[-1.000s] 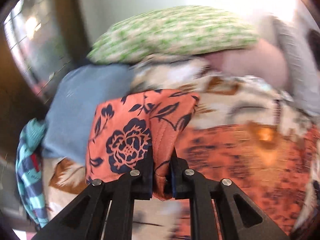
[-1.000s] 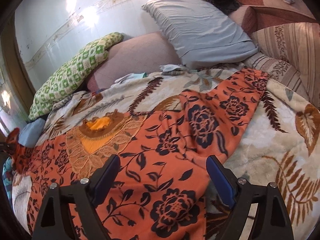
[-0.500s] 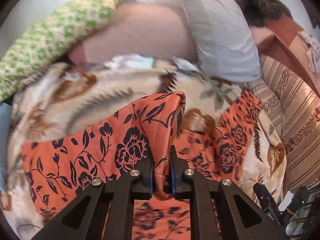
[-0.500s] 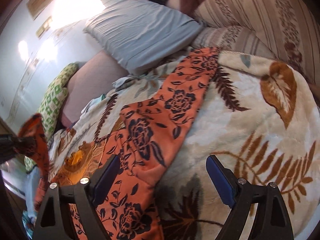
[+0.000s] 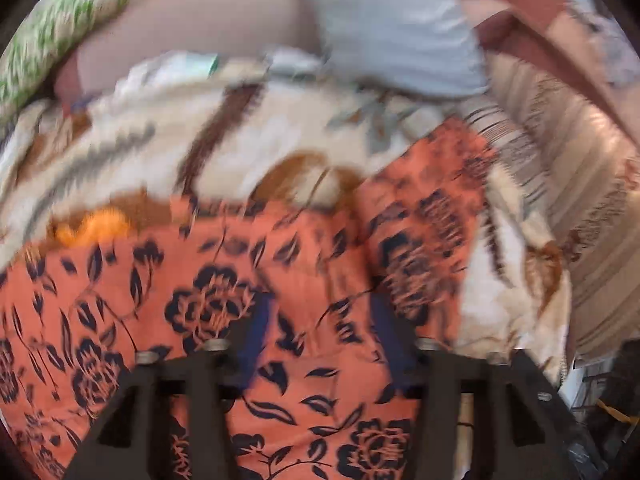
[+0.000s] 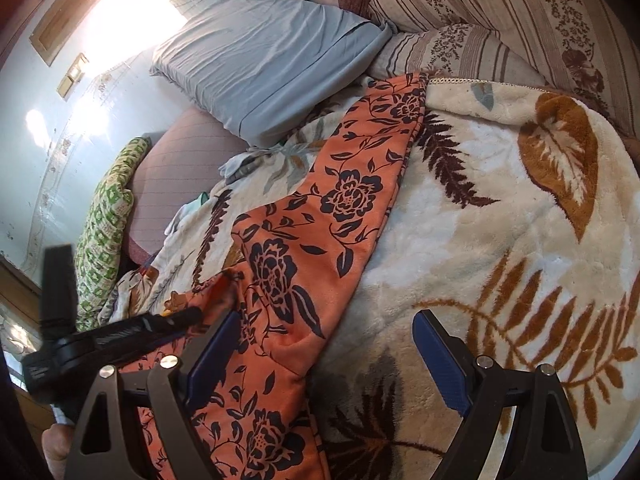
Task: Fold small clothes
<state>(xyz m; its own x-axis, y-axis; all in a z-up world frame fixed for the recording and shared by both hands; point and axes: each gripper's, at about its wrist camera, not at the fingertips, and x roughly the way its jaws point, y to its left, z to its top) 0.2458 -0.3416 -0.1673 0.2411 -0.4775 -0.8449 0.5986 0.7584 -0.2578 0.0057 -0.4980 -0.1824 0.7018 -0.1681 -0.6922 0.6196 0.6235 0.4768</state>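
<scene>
The garment (image 6: 320, 240) is orange cloth printed with dark navy roses, leaves and vines. In the right wrist view it lies spread on the bed as a long band, running from the lower left of the frame up to a narrow end at upper centre. Its right edge is straight; a folded-over flap sits at left centre. In the blurred left wrist view the garment (image 5: 240, 320) fills the lower half, lying fairly flat.
</scene>
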